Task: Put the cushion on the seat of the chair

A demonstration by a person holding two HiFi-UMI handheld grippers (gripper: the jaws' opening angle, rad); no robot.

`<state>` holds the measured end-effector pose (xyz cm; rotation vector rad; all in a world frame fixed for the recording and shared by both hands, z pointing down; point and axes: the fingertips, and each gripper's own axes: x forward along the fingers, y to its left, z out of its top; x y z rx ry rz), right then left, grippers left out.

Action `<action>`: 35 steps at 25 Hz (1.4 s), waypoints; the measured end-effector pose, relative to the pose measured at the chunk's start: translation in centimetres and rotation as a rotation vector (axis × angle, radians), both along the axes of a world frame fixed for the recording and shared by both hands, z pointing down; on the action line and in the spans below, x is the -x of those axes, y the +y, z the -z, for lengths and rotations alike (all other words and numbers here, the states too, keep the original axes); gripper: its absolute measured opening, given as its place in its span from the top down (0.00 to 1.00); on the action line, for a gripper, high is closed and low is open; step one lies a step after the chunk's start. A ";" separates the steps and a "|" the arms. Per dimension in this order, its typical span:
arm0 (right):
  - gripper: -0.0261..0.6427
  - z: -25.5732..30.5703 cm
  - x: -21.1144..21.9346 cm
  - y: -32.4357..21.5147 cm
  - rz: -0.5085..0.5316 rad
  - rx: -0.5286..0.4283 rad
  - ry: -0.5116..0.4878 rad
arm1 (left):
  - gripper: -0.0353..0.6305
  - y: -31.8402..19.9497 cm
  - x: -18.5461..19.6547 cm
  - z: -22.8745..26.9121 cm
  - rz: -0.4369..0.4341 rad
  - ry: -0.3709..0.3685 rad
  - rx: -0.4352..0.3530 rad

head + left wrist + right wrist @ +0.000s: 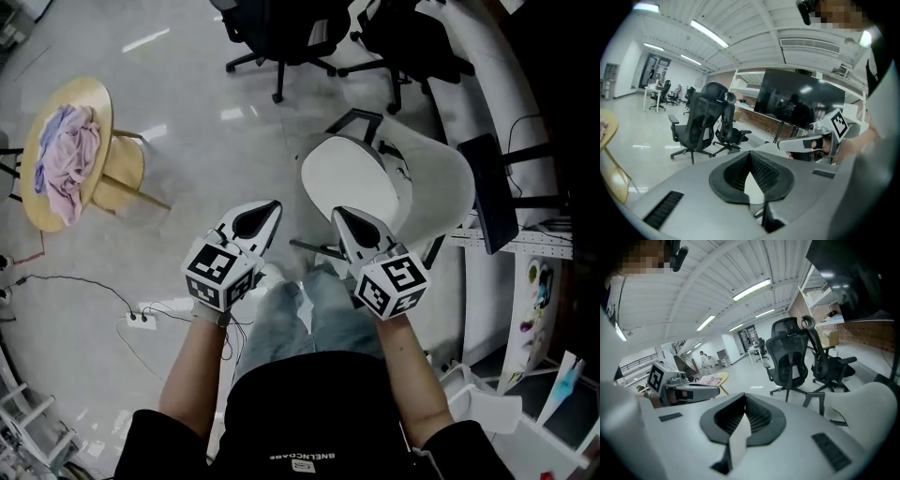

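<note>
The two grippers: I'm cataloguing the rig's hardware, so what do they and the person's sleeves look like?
Both the left gripper and the right gripper have pale grey, tapering shells with black ribbed lining around the jaws. Each carries a white cube printed with black square markers. The person's sleeves are black and short.

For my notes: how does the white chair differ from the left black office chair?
The white chair is a rounded shell; the left black office chair has a mesh back and armrests. The black chair has a star base; the white chair, thin dark legs. Both stand on the floor.
</note>
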<state>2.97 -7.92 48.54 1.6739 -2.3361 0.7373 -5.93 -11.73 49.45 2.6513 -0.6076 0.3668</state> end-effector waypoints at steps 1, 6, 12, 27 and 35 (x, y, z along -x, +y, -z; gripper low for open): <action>0.95 0.5 0.8 -0.3 0.021 -0.012 0.004 | 0.93 -0.2 0.9 0.7 0.025 0.003 -0.010; 0.95 3.6 4.5 -2.1 0.126 -0.069 -0.014 | 0.93 -1.2 4.4 4.5 0.149 0.024 -0.067; 0.95 7.6 8.2 -4.2 0.244 -0.141 -0.018 | 0.93 -2.4 7.4 8.8 0.280 0.056 -0.125; 0.95 18.4 14.2 -8.1 0.461 -0.338 -0.076 | 0.93 -4.3 12.5 18.6 0.485 0.088 -0.287; 0.95 22.2 16.7 -9.2 0.538 -0.398 -0.089 | 0.93 -4.9 14.5 23.0 0.548 0.101 -0.376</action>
